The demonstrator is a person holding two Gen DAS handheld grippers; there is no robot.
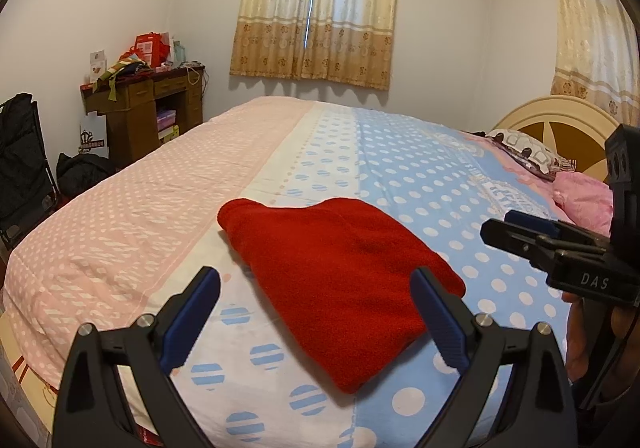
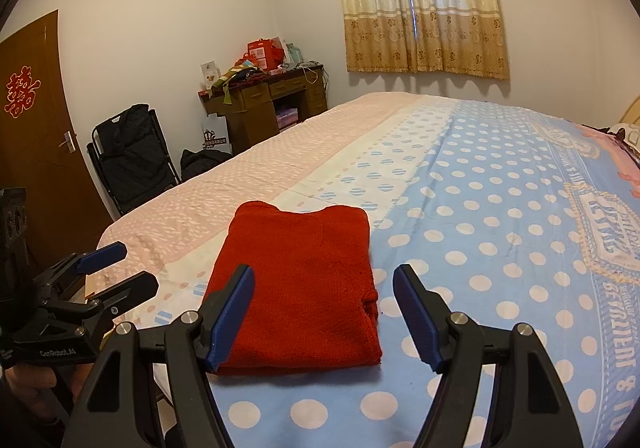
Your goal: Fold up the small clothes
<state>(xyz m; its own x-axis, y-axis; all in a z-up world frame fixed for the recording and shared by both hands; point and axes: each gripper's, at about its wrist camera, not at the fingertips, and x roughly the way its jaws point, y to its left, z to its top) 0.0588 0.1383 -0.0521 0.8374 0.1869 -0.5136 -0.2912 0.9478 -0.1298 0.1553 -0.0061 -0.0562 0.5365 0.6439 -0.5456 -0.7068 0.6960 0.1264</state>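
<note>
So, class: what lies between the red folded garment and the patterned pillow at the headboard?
Only bare polka-dot bedspread lies between the red folded garment and the patterned pillow; the left wrist view shows it.

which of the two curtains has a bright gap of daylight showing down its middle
The curtain on the far wall beyond the bed, straight ahead. A thin bright slit runs down its centre. The other curtain, on the right-hand wall by the headboard, shows no gap.

A folded red garment [image 1: 340,284] lies on the dotted bedspread [image 1: 420,175]. The left gripper [image 1: 316,288] hangs above its near edge at six o'clock, jaws spread wide and empty. The right gripper [image 1: 496,226] enters at three o'clock. A cluttered desk [image 1: 148,103] stands at ten o'clock.
</note>
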